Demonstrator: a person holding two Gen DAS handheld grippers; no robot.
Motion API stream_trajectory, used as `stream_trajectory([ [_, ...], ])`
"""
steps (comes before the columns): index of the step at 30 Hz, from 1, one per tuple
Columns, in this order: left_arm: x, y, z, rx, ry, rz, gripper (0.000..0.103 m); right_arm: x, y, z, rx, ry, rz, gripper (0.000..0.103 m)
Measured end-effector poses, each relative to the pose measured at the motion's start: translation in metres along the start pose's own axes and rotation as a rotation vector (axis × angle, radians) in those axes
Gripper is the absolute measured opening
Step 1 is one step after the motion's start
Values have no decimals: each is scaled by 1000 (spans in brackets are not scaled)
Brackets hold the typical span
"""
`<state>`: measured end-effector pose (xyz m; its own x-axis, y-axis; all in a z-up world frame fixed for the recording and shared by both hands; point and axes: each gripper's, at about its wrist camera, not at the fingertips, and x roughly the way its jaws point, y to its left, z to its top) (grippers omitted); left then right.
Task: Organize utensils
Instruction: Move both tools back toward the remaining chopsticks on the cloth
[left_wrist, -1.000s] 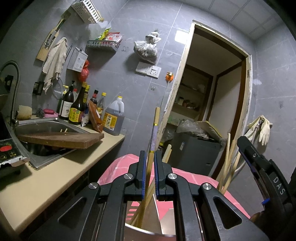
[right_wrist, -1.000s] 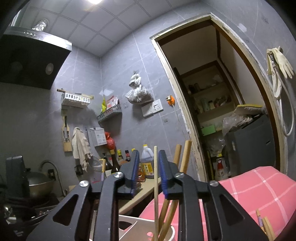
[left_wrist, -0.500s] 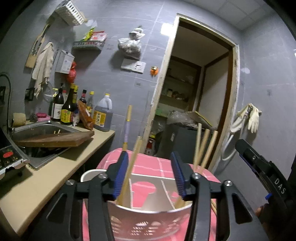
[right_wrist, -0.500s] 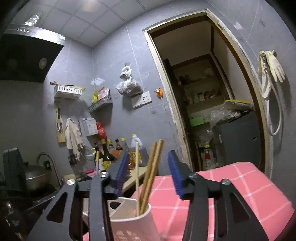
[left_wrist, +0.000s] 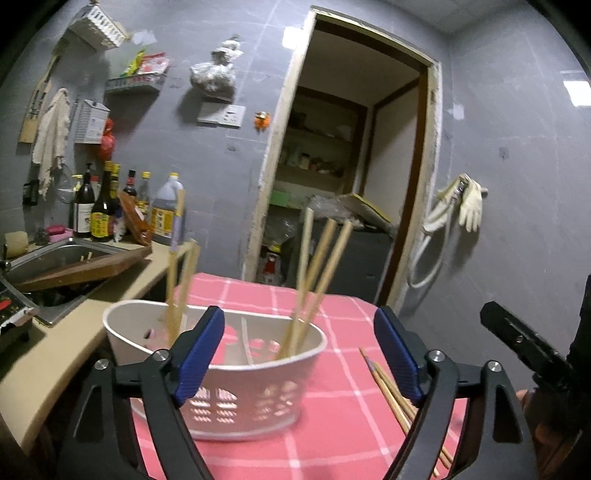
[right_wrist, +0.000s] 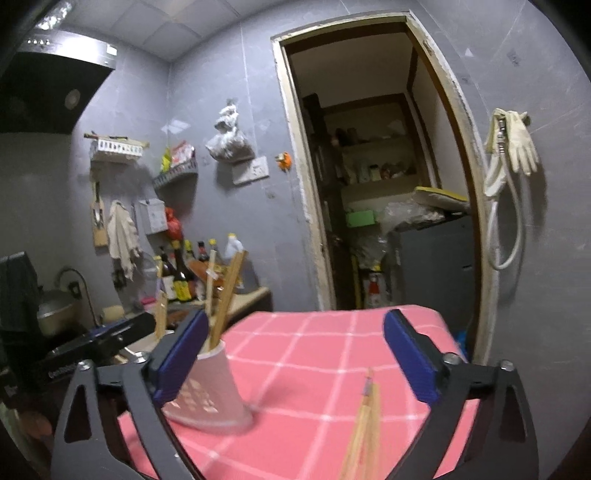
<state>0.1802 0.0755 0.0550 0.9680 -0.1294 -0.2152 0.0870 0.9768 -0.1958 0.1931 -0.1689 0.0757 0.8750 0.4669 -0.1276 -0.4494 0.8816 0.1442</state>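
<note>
Fingers of both the left gripper (left_wrist: 299, 354) and right gripper (right_wrist: 295, 360) just spread wide, released, before the holder (left_wrist: 255, 384).

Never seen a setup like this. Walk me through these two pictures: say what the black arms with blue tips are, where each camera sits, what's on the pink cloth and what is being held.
There is no robot here: a person holds a two-finger clamp in each hand, and a wide-angle camera on each clamp looks forward along its fingers. One picture looks out from the left gripper, the other from the right gripper; the blue tips are the gripping pads. On the pink checked tablecloth stands a white utensil holder with a divider. Chopsticks stand in both of its compartments. More loose chopsticks lie on the cloth beside it. Both grippers' jaws have just been opening and now stand wide, with nothing gripped between them.
</note>
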Motion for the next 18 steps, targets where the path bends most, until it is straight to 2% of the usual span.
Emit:
stream_trajectory([
  [3,4,-13,-7,14,21,-18,87,-8,-12,1,-22,21,-27,103],
  [9,15,-37,-24,56,78,-39,89,-14,-32,-7,-53,69,-69,103],
  [18,39,-57,-57,100,171,-11,89,0,-57,-29,-56,206,-126,103],
])
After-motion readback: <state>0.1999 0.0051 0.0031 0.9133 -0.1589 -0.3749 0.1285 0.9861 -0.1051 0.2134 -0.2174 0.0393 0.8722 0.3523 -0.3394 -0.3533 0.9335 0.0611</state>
